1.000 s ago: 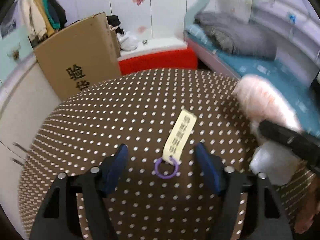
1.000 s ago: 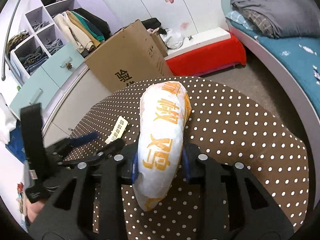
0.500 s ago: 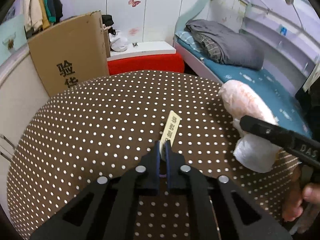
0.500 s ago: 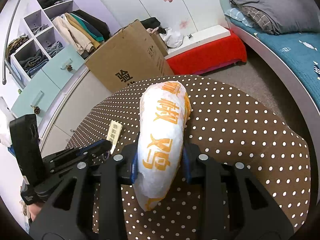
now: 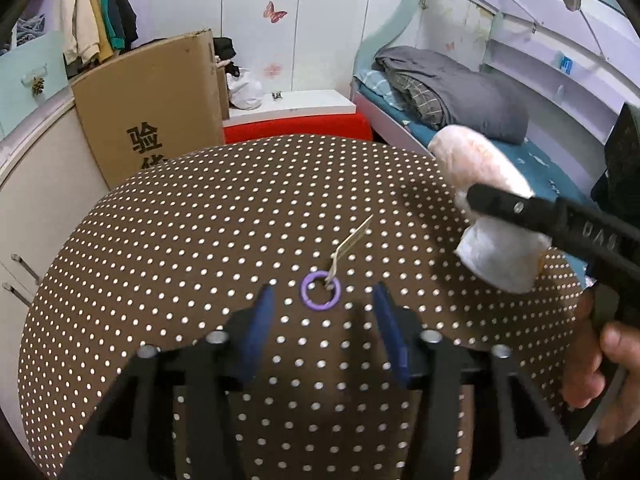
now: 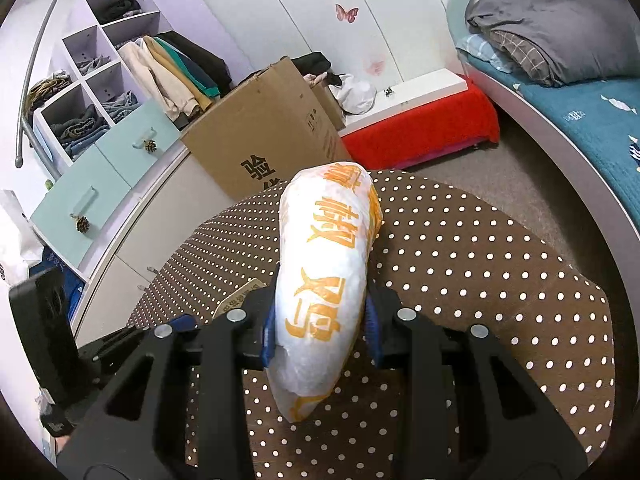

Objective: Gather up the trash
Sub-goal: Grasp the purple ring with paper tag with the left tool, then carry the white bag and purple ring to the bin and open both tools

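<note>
A white wrapper (image 6: 326,292) with orange print is pinched firmly in the right gripper (image 6: 320,320) and held above the dotted table (image 5: 180,240). The left gripper (image 5: 320,320) has just been opening; its jaws stand about half apart and empty, the tag (image 5: 352,240) with its purple ring (image 5: 320,297) lying on the table just ahead of the tips. One item is judged collected, the tag still left; no bin is seen.

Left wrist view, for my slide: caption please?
Open left tool just released the purple-ringed paper tag on the dotted tablecloth.
</note>
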`<state>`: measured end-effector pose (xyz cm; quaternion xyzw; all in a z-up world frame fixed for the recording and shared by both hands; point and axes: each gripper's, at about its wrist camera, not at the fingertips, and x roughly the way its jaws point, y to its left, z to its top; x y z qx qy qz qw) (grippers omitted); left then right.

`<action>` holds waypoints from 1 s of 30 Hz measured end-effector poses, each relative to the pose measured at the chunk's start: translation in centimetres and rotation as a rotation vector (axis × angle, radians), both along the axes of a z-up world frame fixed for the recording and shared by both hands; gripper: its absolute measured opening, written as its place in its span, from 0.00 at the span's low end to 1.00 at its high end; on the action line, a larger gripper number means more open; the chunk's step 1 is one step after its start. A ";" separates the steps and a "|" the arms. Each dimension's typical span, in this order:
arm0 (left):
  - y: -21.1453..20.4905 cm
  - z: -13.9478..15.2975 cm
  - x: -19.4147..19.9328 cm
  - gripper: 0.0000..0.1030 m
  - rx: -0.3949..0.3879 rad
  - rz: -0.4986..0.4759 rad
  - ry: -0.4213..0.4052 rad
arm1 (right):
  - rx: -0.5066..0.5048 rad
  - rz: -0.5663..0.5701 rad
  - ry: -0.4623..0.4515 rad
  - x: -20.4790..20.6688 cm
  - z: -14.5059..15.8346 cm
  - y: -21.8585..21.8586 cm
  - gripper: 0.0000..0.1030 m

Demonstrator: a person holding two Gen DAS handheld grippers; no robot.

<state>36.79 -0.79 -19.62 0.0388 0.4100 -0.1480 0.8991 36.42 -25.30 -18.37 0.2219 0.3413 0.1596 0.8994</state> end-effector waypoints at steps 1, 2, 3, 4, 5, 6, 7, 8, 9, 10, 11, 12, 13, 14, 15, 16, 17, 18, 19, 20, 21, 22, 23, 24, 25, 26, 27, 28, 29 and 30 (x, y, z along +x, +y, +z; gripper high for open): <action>0.0 -0.2 0.2 0.52 0.008 0.000 0.003 | 0.003 0.001 0.004 0.0 -0.1 -0.1 0.33; 0.0 -0.4 0.5 0.52 0.015 0.000 0.012 | 0.005 0.002 0.006 0.1 -0.1 -0.1 0.33; -0.1 -0.6 0.9 0.52 0.015 -0.003 0.029 | 0.008 0.002 0.011 0.2 -0.1 -0.2 0.33; -0.2 -0.7 1.3 0.52 0.010 -0.008 0.037 | 0.010 0.003 0.013 0.2 -0.1 -0.2 0.33; -0.3 -0.6 1.5 0.51 0.012 -0.017 0.035 | 0.012 0.005 0.018 0.3 -0.2 -0.2 0.33; -0.6 -0.6 1.7 0.42 0.018 -0.026 0.036 | 0.011 0.007 0.021 0.4 -0.1 -0.1 0.33; -0.9 -0.5 1.8 0.28 0.034 -0.032 0.030 | 0.011 0.009 0.022 0.4 -0.2 -0.1 0.33; -1.3 -0.5 1.9 0.21 0.051 -0.041 0.026 | 0.010 0.010 0.021 0.4 -0.1 -0.1 0.33; -1.5 -0.5 1.7 0.21 0.057 -0.050 0.024 | 0.009 0.011 0.020 0.4 -0.1 0.0 0.33; -1.8 -0.4 1.7 0.20 0.054 -0.056 0.024 | 0.009 0.011 0.019 0.4 -0.1 0.0 0.33; -1.9 -0.4 1.6 0.20 0.048 -0.060 0.026 | 0.008 0.011 0.018 0.4 0.0 0.1 0.33; -1.9 -0.3 1.4 0.20 0.035 -0.062 0.029 | 0.007 0.013 0.015 0.3 0.0 0.1 0.33; -1.9 -0.3 1.4 0.20 0.024 -0.061 0.031 | 0.007 0.012 0.013 0.3 0.0 0.2 0.33; -1.8 -0.3 1.3 0.20 0.009 -0.056 0.035 | 0.009 0.010 0.006 0.2 0.1 0.2 0.33; -1.7 -0.2 1.1 0.20 -0.004 -0.051 0.038 | 0.010 0.008 0.000 0.1 0.2 0.1 0.33; -1.6 -0.2 0.9 0.20 -0.015 -0.045 0.041 | 0.013 0.009 -0.011 -0.1 0.3 0.1 0.33; -1.5 -0.2 0.7 0.20 -0.022 -0.039 0.042 | 0.013 0.011 -0.023 -0.2 0.4 0.2 0.33; -1.4 -0.1 0.5 0.20 -0.032 -0.033 0.043 | 0.002 0.012 -0.031 -0.4 0.6 0.2 0.33; -1.3 0.2 0.1 0.20 -0.056 -0.030 0.045 | -0.014 0.012 -0.035 -0.5 0.7 0.2 0.33; -1.4 0.5 -0.3 0.20 -0.069 -0.028 0.041 | -0.038 0.014 -0.043 -0.8 1.0 0.2 0.33; -1.5 0.8 -0.6 0.20 -0.072 -0.026 0.034 | -0.054 0.017 -0.053 -1.2 1.5 0.1 0.33; -1.5 1.3 -1.4 0.20 -0.068 -0.024 0.017 | -0.063 0.019 -0.063 -1.6 2.0 -0.1 0.33; -1.9 1.6 -1.8 0.20 -0.065 -0.024 0.007 | -0.071 0.019 -0.071 -1.9 2.4 -0.4 0.33; -2.3 2.0 -2.2 0.20 -0.063 -0.028 -0.003 | -0.087 0.014 -0.084 -2.4 3.0 -0.7 0.33; -2.8 2.5 -2.7 0.20 -0.060 -0.034 -0.016 | -0.104 0.008 -0.099 -2.9 3.7 -1.3 0.33; -3.3 2.8 -3.1 0.20 -0.059 -0.038 -0.025 | -0.115 0.003 -0.108 -3.3 4.3 -1.7 0.33; -3.9 3.3 -3.5 0.20 -0.063 -0.046 -0.033 | -0.124 -0.003 -0.116 -3.7 4.9 -2.5 0.33; -4.5 3.7 -3.7 0.20 -0.065 -0.053 -0.039 | -0.130 -0.010 -0.119 -4.1 5.2 -3.2 0.33; -5.2 4.1 -4.0 0.20 -0.067 -0.062 -0.048 | -0.143 -0.023 -0.123 -4.5 5.7 -4.1 0.33; -5.8 4.5 -4.2 0.20 -0.069 -0.071 -0.056 | -0.154 -0.034 -0.127 -4.8 6.0 -4.7 0.33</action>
